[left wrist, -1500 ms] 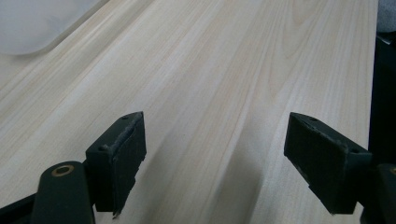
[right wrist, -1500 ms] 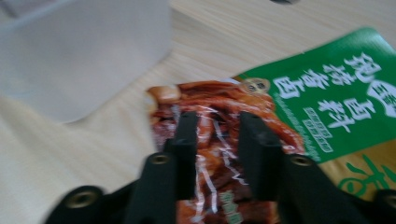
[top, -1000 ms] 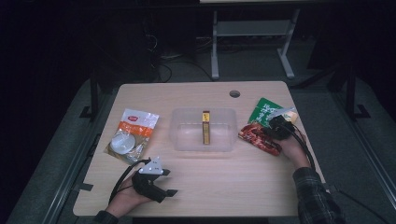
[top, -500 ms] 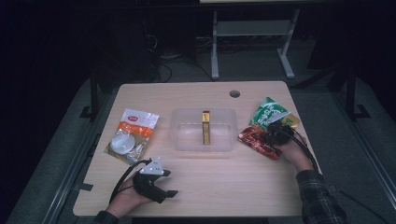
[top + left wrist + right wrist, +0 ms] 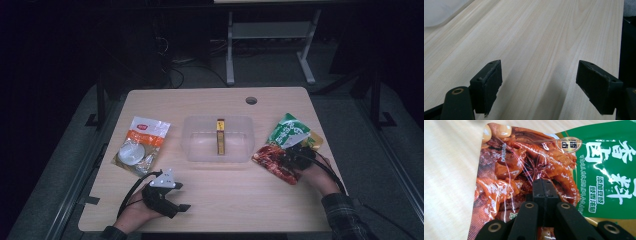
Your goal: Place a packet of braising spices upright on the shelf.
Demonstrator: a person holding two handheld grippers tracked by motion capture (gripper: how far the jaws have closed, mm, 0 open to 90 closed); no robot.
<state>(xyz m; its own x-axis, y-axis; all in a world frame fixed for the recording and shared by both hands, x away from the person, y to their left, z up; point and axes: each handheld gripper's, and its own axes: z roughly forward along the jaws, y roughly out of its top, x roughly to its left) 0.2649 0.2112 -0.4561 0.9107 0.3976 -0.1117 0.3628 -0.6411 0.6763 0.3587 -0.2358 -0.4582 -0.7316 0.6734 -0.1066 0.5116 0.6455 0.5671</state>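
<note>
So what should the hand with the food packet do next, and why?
Probably carry the packet left toward the clear tub. The right gripper is shut on the packet's edge, and the tub, with a yellow bar already inside, sits just beside it.

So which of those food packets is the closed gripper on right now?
The red-and-green sauce packet at the table's right side, under the right gripper. The orange-and-white packet lies far left, untouched.

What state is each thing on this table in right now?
Left claw: open, nothing between its pads.
Right claw: shut on the red-and-green packet.
Clear tub: open-topped, a yellow stick inside.
Orange-and-white packet: lying flat on the table, untouched.
</note>
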